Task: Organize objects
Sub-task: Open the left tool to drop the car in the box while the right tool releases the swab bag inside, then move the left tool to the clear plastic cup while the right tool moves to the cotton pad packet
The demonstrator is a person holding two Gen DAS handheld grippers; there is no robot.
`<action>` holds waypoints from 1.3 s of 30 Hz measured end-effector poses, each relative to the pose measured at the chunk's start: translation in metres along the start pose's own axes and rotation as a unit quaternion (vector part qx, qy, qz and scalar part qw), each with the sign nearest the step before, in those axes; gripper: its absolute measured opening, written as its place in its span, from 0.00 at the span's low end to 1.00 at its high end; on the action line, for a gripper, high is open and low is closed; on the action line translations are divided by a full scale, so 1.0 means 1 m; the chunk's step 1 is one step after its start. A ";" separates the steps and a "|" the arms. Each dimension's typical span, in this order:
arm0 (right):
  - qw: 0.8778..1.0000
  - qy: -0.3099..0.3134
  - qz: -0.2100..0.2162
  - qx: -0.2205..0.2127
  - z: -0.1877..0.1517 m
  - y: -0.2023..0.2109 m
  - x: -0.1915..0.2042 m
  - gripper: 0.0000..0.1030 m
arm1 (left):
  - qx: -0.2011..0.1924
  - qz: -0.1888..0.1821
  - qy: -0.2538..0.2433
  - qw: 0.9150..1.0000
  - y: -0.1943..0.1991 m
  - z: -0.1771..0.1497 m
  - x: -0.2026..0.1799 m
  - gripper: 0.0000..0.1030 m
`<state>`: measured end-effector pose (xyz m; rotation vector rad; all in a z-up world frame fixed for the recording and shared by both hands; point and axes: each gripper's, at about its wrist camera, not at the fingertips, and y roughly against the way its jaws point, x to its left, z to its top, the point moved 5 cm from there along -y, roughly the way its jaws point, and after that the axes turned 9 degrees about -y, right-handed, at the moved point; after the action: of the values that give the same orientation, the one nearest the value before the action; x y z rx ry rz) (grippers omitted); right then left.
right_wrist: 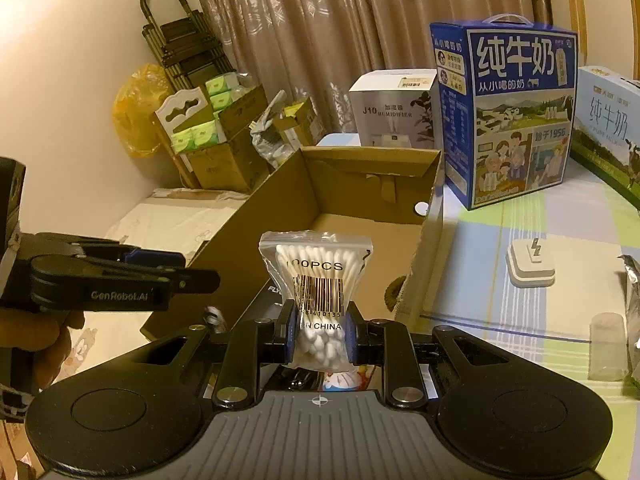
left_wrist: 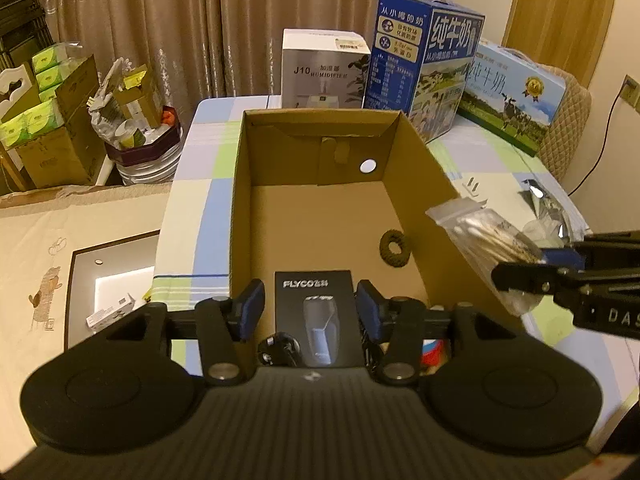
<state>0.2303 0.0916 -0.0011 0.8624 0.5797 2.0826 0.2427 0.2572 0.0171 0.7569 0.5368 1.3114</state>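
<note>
Right wrist: right tool (right_wrist: 319, 336) pinches cotton-swab bag (right_wrist: 316, 280), tilted downward.

Cotton-swab bag (right_wrist: 316, 280) upright over open cardboard box (left_wrist: 316, 152).

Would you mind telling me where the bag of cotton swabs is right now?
The bag of cotton swabs is pinched in the right gripper, held above the near right edge of the open cardboard box, with the left gripper on its left.
</note>
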 end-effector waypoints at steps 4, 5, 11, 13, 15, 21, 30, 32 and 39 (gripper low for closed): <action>1.000 -0.003 0.003 -0.004 0.002 -0.002 0.005 0.20 | 0.002 -0.002 0.001 1.000 0.002 -0.004 -0.001 0.46; 1.000 -0.004 0.006 -0.007 0.004 -0.002 0.006 0.20 | 0.001 -0.002 0.000 1.000 0.002 -0.004 -0.001 0.47; 0.999 -0.021 0.030 -0.038 0.008 0.002 0.006 0.45 | 0.003 -0.004 0.004 1.000 0.007 -0.010 -0.002 0.52; 0.998 -0.028 0.032 -0.046 0.007 0.006 0.003 0.53 | 0.003 -0.004 0.003 1.000 0.010 -0.012 -0.004 0.52; 0.998 -0.031 0.030 -0.048 0.006 0.011 0.000 0.54 | 0.003 -0.003 0.005 1.000 0.011 -0.013 -0.005 0.52; 0.998 -0.041 0.017 -0.044 -0.005 0.031 -0.012 0.55 | 0.000 -0.005 0.010 1.000 0.020 -0.017 -0.013 0.55; 0.994 -0.098 -0.019 -0.053 -0.040 0.085 -0.053 0.56 | -0.020 -0.017 0.012 1.000 0.048 -0.017 -0.045 0.72; 0.992 -0.107 -0.028 -0.055 -0.049 0.101 -0.063 0.56 | -0.026 -0.023 0.007 0.999 0.055 -0.015 -0.058 0.75; 0.982 -0.149 -0.073 -0.089 -0.072 0.167 -0.112 0.56 | -0.047 -0.044 -0.016 0.998 0.071 -0.003 -0.110 0.84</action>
<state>0.1459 -0.1032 0.0165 0.9741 0.2813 1.7981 0.1725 0.1561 0.0615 0.6687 0.4752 1.2313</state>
